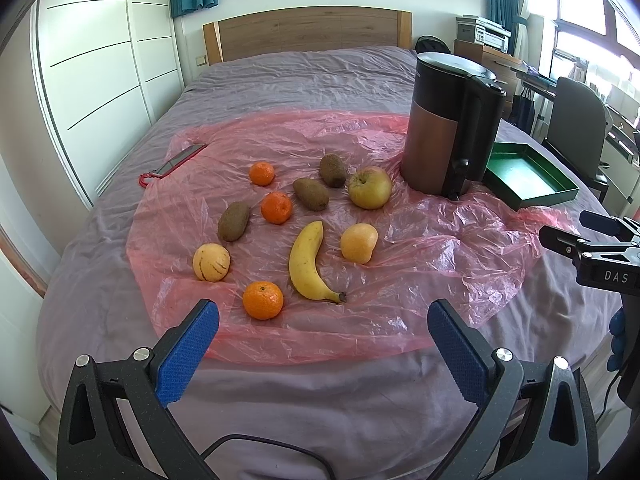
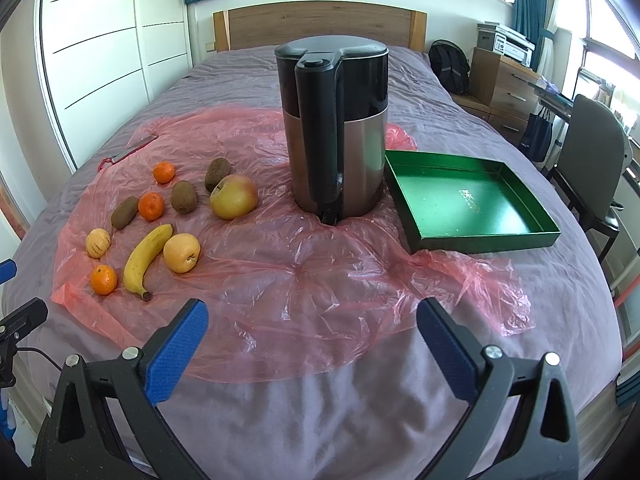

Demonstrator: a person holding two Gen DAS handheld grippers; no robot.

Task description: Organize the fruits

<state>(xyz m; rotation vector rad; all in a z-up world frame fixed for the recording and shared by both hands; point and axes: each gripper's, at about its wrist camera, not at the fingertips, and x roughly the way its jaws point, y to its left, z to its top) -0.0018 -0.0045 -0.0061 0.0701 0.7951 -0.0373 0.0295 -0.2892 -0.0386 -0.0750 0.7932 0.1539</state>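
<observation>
Fruit lies scattered on a pink plastic sheet on a bed: a banana, three tangerines, three kiwis, an apple, a yellow pear-like fruit and a striped yellow fruit. An empty green tray sits right of a tall kettle. My left gripper is open, hovering near the bed's front edge, just before the nearest tangerine and the banana. My right gripper is open over the sheet's front part, empty, facing the kettle.
A red-cased phone lies at the sheet's far left. The bed has a wooden headboard. White wardrobe doors stand to the left; a chair, drawers and a desk stand to the right of the bed.
</observation>
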